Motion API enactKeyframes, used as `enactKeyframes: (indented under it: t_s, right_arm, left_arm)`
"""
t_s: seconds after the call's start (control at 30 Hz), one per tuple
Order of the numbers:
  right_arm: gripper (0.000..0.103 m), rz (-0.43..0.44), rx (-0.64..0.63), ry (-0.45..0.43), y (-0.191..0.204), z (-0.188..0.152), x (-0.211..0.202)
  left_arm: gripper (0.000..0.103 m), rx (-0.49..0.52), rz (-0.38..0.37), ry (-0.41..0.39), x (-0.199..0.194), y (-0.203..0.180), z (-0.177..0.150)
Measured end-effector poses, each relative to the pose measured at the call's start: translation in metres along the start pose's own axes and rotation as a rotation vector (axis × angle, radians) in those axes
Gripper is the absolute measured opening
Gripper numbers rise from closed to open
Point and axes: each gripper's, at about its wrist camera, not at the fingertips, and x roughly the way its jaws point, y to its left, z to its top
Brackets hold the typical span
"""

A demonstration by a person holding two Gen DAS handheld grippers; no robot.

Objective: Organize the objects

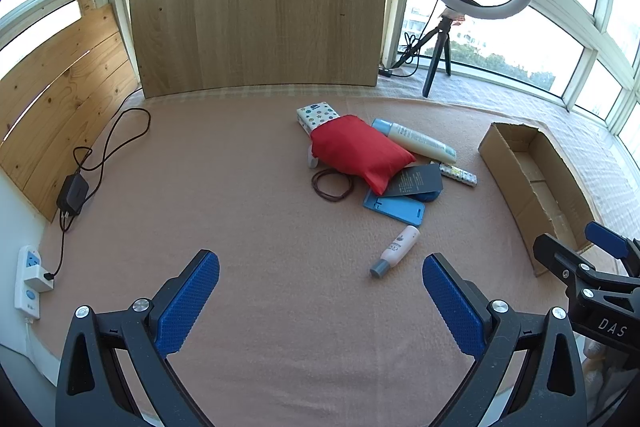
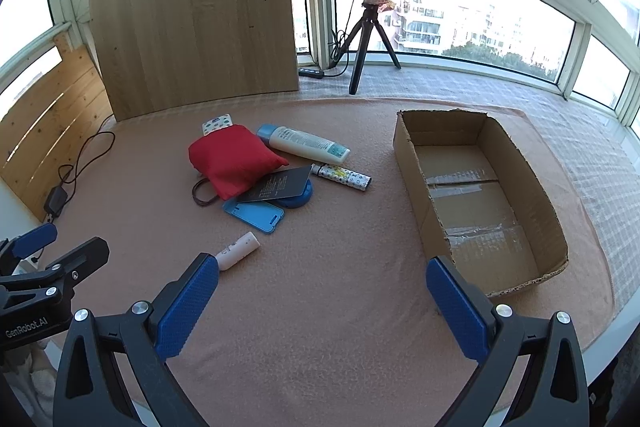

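Both sets of fingers are spread wide and holding nothing: my left gripper [image 1: 320, 301] hangs over bare pink blanket [image 1: 240, 187], and my right gripper [image 2: 322, 303] hovers with its right pad just by the near corner of the cardboard box [image 2: 408, 147].

Progress check: as I read it, nothing is sorted yet. The box sits empty on the right, only tape strips showing on its floor, and everything to be organized lies loose in a pile to its left, well apart from it.

Counting the pile now. One red pouch [image 2: 232, 159] on top. One patterned pack [image 2: 218, 123] poking out from behind it. One big cream bottle [image 2: 306, 143] with a blue cap, lying on its side against the pouch. One patterned tube [image 2: 342, 178] just in front of that bottle. One dark card [image 2: 278, 185] leaning on a round blue thing [image 2: 302, 198], which I can't identify. One blue phone case [image 2: 254, 213] flat on the blanket. One brown hair-tie loop [image 1: 332, 183] beside the pouch; it may be more than one band, I can't tell. One small pink bottle [image 1: 396, 250] lying apart, nearest my grippers.

That makes nine items by my count, all left to move.
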Motion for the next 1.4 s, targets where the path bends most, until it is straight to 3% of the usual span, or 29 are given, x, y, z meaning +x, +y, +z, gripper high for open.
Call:
enactKeyframes:
  t_s: [1.03, 1.4]
  right_arm:
    - [0.103, 0.043, 0.016, 0.041, 0.002, 0.001, 0.018]
    - [0.103, 0.150, -0.024, 0.081, 0.010, 0.030, 0.053]
  left_arm:
    - [0.103, -0.007, 0.004, 0.009, 0.012, 0.007, 0.005]
    - [0.103, -0.051, 0.027, 0.034, 0.033, 0.029, 0.009]
